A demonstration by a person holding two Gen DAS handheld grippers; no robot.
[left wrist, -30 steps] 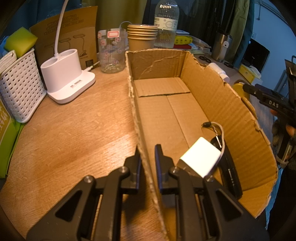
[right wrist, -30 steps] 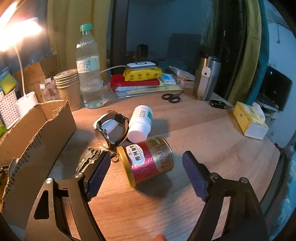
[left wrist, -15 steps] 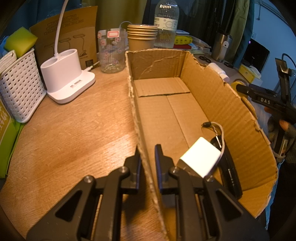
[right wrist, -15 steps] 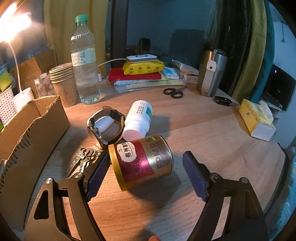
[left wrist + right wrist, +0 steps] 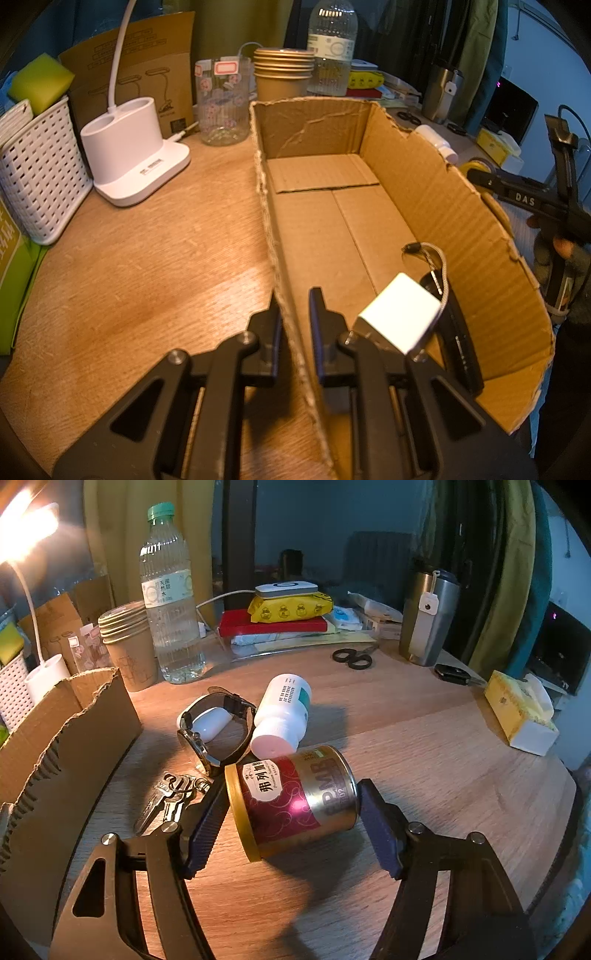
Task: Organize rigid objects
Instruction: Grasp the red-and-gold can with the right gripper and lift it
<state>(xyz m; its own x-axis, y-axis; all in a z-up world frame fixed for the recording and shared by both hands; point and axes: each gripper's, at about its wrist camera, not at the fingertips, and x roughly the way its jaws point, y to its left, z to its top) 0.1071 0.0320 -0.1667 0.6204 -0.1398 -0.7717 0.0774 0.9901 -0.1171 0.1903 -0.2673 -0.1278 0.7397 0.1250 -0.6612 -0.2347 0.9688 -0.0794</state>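
Note:
My left gripper (image 5: 293,295) is shut on the left wall of the open cardboard box (image 5: 264,206), one finger inside and one outside. A white charger cube (image 5: 400,317) and a black corded item (image 5: 458,332) lie in the box's near end. A red and gold can (image 5: 295,805) lies on its side on the table. My right gripper (image 5: 291,790) straddles it with its jaws closing, and I see no firm press from the pads. Behind the can lie a white pill bottle (image 5: 282,712), a wristwatch (image 5: 214,731) and a bunch of keys (image 5: 166,801).
At the back stand a water bottle (image 5: 170,598), stacked paper cups (image 5: 127,646), a steel tumbler (image 5: 428,616) and scissors (image 5: 352,657). A tissue box (image 5: 521,712) sits at the right. Left of the box are a white lamp base (image 5: 129,162) and a white basket (image 5: 40,173).
The right gripper has come closer to the can, now between its fingers, and its jaws have narrowed. The left gripper keeps its hold on the box wall.

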